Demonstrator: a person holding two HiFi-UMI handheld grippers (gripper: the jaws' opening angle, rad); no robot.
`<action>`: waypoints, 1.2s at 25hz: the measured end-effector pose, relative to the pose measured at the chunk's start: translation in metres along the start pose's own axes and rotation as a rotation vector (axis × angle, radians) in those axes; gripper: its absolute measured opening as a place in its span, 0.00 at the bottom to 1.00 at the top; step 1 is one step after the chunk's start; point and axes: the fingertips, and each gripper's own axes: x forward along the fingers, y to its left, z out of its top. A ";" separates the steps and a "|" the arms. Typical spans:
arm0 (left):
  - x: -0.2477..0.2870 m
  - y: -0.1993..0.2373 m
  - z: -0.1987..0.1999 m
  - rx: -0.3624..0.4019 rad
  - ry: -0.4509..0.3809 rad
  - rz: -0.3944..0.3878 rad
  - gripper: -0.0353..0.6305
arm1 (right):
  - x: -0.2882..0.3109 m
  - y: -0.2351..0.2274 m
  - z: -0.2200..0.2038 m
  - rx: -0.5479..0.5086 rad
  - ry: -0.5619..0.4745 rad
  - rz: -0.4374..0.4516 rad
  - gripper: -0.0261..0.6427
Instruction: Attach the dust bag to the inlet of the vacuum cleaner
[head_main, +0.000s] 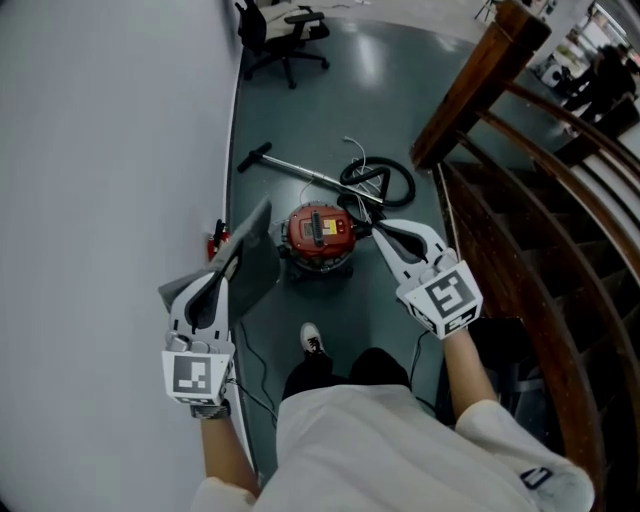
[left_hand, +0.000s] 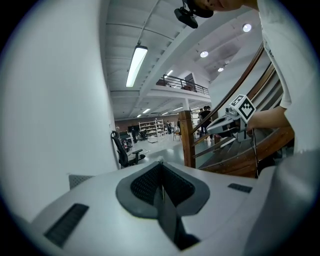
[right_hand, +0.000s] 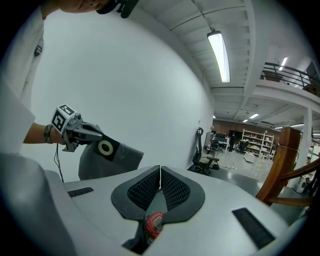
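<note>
A red canister vacuum cleaner stands on the grey-green floor ahead of my feet, and it also shows small below the right jaws. My left gripper is shut on a flat grey dust bag, held above the floor left of the vacuum. From the right gripper view the bag hangs from the left gripper, and its dark collar with a ring hole faces me. My right gripper hovers right of the vacuum, shut with nothing in it. The bag shows edge-on between the left pads.
The vacuum's hose and wand lie on the floor behind it. A white wall runs along the left. A wooden stair rail and post run along the right. An office chair stands far back. My shoe is near the vacuum.
</note>
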 end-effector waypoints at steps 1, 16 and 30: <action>0.003 0.003 -0.003 -0.003 0.004 0.000 0.08 | 0.005 -0.001 -0.002 0.000 0.005 0.002 0.08; 0.047 0.062 -0.069 -0.119 0.044 0.176 0.08 | 0.103 -0.012 -0.084 0.095 0.031 0.154 0.08; 0.104 0.083 -0.152 -0.178 0.092 0.228 0.08 | 0.193 -0.020 -0.186 0.204 0.178 0.242 0.08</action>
